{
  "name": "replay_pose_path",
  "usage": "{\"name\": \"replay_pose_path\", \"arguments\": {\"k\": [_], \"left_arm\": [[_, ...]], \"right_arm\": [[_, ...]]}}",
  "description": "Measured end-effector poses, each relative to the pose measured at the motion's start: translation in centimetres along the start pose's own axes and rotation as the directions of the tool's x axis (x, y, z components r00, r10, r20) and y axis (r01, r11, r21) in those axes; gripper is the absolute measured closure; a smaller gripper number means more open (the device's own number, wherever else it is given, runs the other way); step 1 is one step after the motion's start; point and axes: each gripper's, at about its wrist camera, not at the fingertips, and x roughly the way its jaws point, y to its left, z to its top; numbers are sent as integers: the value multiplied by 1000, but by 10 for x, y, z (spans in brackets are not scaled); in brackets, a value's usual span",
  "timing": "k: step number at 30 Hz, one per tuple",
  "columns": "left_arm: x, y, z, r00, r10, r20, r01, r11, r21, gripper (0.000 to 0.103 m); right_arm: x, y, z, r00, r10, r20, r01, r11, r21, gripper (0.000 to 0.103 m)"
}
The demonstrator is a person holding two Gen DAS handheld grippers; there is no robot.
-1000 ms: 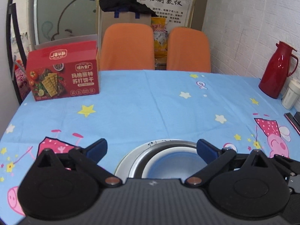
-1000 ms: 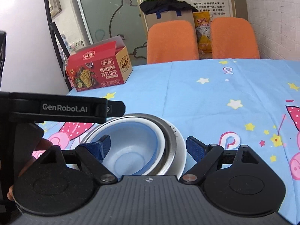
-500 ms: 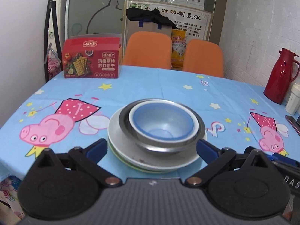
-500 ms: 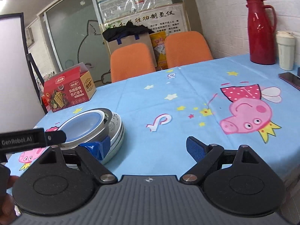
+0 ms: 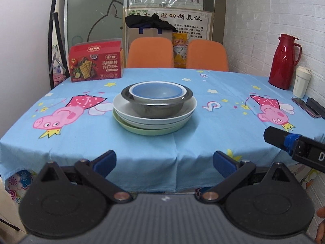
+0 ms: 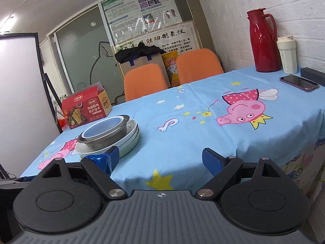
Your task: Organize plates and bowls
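Observation:
One stack stands mid-table. A blue bowl [image 5: 156,90] with a white rim sits in a steel bowl [image 5: 160,106], on white plates [image 5: 121,105], on a green plate [image 5: 142,131]. The stack shows at the left of the right wrist view: blue bowl [image 6: 103,129], steel bowl [image 6: 105,140], white plates [image 6: 130,136]. My left gripper [image 5: 164,163] is open and empty, off the table's near edge. My right gripper [image 6: 159,158] is open and empty, beyond the near edge, right of the stack. Part of it shows in the left wrist view [image 5: 294,148].
A red cracker box [image 5: 95,64] stands at the back left. A red thermos [image 5: 284,61], a white cup [image 5: 302,84], a phone [image 5: 305,106] and a black case [image 5: 316,107] are at the right. Two orange chairs [image 5: 150,52] stand behind the table.
Both grippers have pulled back from the stack to beyond the table's near edge. The stack stays in place. The right gripper has swung to the right.

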Motion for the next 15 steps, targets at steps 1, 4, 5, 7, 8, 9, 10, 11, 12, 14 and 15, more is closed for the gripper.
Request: {"name": "replay_pose_path", "arguments": {"k": [1,4,5,7,8,9,10,11,12,14,15], "left_arm": [[2,-1,0,1000,0,-5,0,1000,4,3],[5,-3,-1,1000,7,-11,-6,1000,3,3],[4,-3,-2,1000,4,-14,-4,1000,3,3],[4,-3,-3,1000,0,-19,0,1000,0,3],[4,-3,-2,1000,5,-19,-5,1000,2,3],[4,-4,-2,1000,13,-14,-13,1000,8,3],[3,-5,-2,1000,21,-9,-20,1000,12,3],[2,-5,-2,1000,27,-5,-27,1000,13,3],[2,-5,-2,1000,29,-2,-29,1000,12,3],[2,-5,-1,1000,28,-1,-28,1000,11,3],[2,-5,-2,1000,27,-1,-27,1000,13,3]], "right_arm": [[3,-1,-1,1000,-4,-14,4,1000,5,27],[9,-3,-2,999,-20,-40,21,1000,13,27],[8,-3,-4,999,-24,-43,24,1000,7,27],[4,0,-6,999,-23,-39,23,1000,-5,27],[1,2,-8,999,-23,-39,23,1000,-10,27],[0,3,-9,999,-28,-40,27,1000,-16,27],[-1,4,-9,999,-35,-41,34,999,-20,27],[-1,6,-9,997,-53,-48,52,998,-23,27],[0,7,-7,994,-81,-66,80,996,-27,27],[1,9,-7,988,-120,-99,117,993,-34,27],[1,9,-8,989,-112,-92,109,993,-36,27]]}}
